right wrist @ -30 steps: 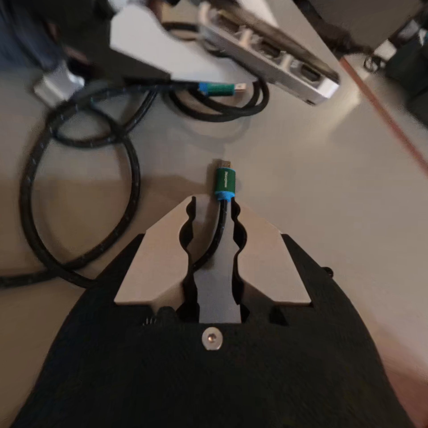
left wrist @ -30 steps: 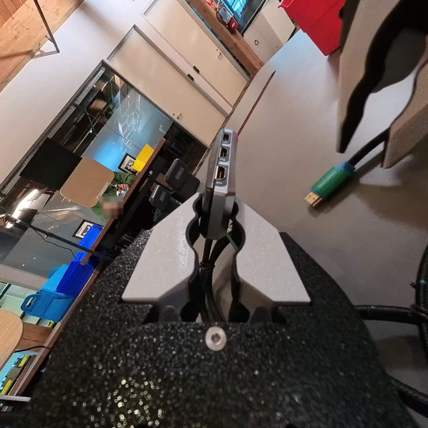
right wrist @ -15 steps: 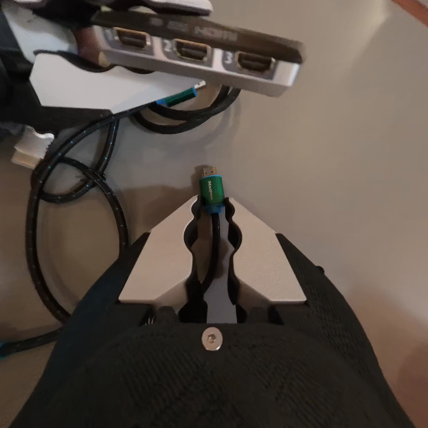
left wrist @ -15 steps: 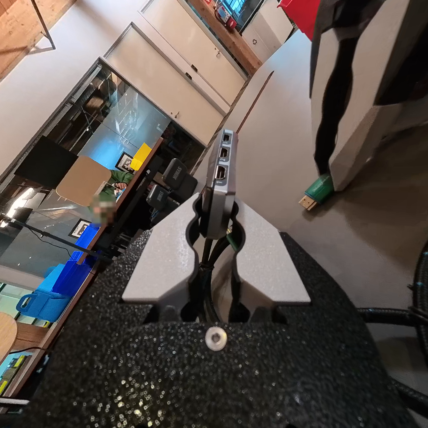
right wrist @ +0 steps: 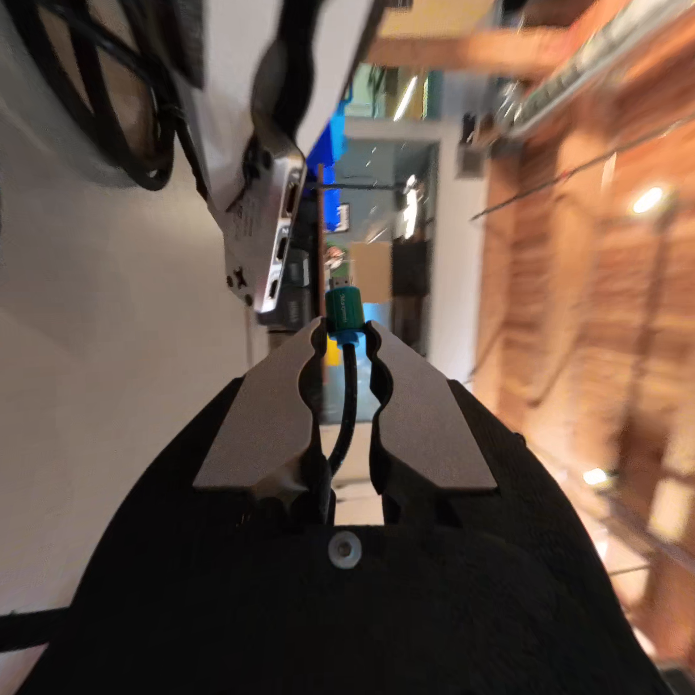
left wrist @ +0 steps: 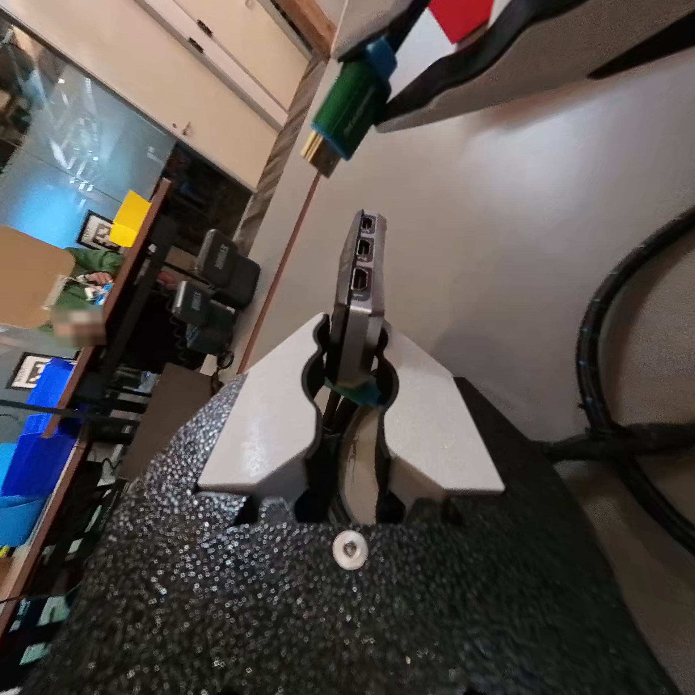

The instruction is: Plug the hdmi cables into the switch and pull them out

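My left gripper [left wrist: 353, 331] is shut on the grey HDMI switch [left wrist: 363, 301] and holds it on edge above the table, its three empty ports facing forward. My right gripper [right wrist: 344, 326] is shut on the blue collar of a green HDMI plug [right wrist: 343, 308], lifted off the table. In the left wrist view that plug [left wrist: 348, 116] hangs at the top, its gold tip pointing down-left, above the switch and apart from it. In the right wrist view the switch [right wrist: 263, 233] lies up-left of the plug. A second green and blue plug [left wrist: 355, 393] sits behind the switch between the left fingers.
Black braided cables [left wrist: 598, 376] loop on the pale table [left wrist: 489, 263] at the right. The table's wood-trimmed far edge [left wrist: 286, 263] runs up the middle. A red bin [left wrist: 462, 15] stands at the far end. Chairs, blue bins and a seated person are beyond the edge.
My right gripper has closed on the green plug, lifted it off the table and swung it up toward the switch. My left gripper holds the switch as before, slightly tilted.
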Tool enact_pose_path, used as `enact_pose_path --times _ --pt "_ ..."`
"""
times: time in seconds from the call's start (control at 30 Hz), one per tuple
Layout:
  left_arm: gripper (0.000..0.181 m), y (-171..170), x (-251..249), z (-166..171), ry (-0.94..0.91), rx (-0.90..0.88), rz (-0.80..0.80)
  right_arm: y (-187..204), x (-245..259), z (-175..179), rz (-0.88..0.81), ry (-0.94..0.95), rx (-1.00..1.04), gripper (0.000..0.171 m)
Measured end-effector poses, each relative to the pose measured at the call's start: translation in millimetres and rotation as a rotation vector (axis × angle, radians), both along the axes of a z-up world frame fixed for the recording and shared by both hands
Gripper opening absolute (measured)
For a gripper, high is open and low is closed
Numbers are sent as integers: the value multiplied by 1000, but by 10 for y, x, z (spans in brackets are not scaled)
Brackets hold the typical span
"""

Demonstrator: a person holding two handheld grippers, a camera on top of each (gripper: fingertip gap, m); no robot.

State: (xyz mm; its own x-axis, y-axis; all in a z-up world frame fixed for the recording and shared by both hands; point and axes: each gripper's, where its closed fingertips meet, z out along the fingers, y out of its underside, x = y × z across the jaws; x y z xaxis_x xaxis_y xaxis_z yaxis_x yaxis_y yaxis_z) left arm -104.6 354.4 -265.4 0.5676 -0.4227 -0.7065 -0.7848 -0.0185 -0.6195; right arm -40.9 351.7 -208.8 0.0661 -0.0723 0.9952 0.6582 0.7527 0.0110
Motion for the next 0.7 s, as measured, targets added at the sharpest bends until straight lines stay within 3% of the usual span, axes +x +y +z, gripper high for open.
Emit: enact_pose_path --times 0.1,0.23,0.5,0.7 --pt "21 -56 20 10 -10 -71 -38 -195 -78 68 65 -54 209 18" --pt "21 -190 66 10 11 -198 -104 -351 -90 110 110 -96 329 18" --pt "19 -671 120 60 52 -489 -226 -741 -174 46 222 -286 364 18" --pt "19 -780 166 8 90 -541 -266 -845 -149 26 293 -434 397 18"
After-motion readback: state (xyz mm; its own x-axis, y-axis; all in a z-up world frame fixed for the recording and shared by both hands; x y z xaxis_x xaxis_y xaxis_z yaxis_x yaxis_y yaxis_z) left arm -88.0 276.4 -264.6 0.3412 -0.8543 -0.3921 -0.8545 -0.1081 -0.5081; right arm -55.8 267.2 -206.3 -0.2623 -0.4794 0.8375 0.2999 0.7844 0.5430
